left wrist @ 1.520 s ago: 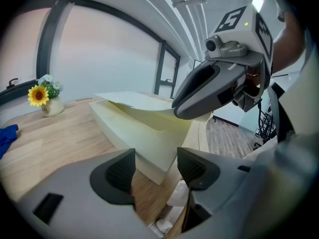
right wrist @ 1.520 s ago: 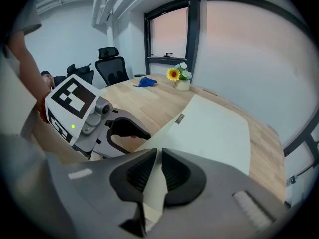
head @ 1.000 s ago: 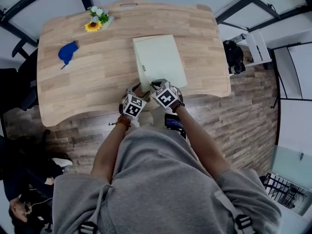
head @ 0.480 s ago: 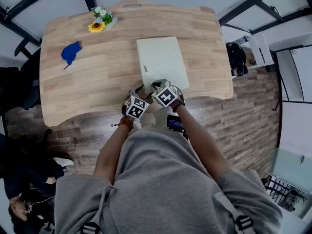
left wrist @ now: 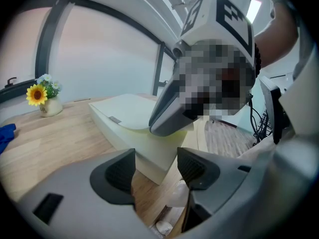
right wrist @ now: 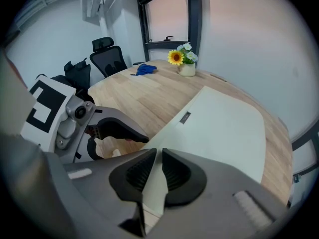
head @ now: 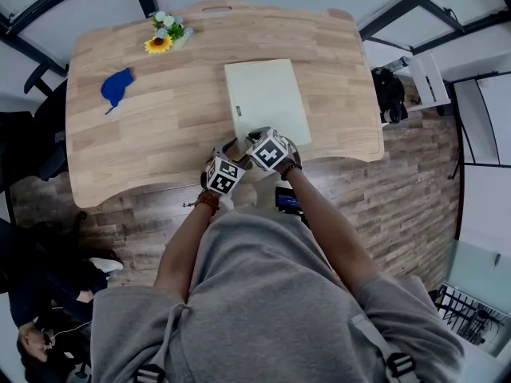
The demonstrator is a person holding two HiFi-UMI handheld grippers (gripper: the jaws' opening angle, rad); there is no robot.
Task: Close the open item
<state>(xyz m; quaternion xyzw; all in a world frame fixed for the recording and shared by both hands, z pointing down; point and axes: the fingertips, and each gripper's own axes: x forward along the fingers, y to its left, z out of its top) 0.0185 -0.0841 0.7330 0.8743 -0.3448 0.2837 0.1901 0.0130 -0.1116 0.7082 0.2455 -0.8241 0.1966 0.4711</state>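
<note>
1. Where: the box (head: 267, 100) lies flat on the table (head: 144, 150), right of centre, w/ its near end close to the front edge where we stand. Its lid (right wrist: 224, 128) looks down flat or v. nearly so; we can't make out a gap.
2. Our right gripper (right wrist: 156, 158) has its tips at the lid's near-left corner, jaws clenched almost together. Only a pale sliver shows in the slit, so we can't tell if a thin lip is nipped or we're just bearing on top.
3. Our left gripper (left wrist: 155, 156) is released, jaws wide w/ nothing btwn them. It hangs just off the table's front edge, aimed at the box's near corner, not touching.
4. Handling, as we judge it: prob. card or thin board, so light and fairly stiff, w/ a smooth matt skin. It could skate on the wood if shoved sideways. The broad lid may flex mid-panel, and hard pinching could dent an edge.
5. Where to hold: press downward along the lid's edges and corners, esp. by the small grey tag (right wrist: 185, 117) on the left long side, which we take for the opening side. The left gripper could steady the box's side wall if it slides.
6. Pointing: broad face up. The long axis runs away from us toward the table's far edge, w/ the far end leaning slightly left in the head view. Short sides face near and far.
</note>
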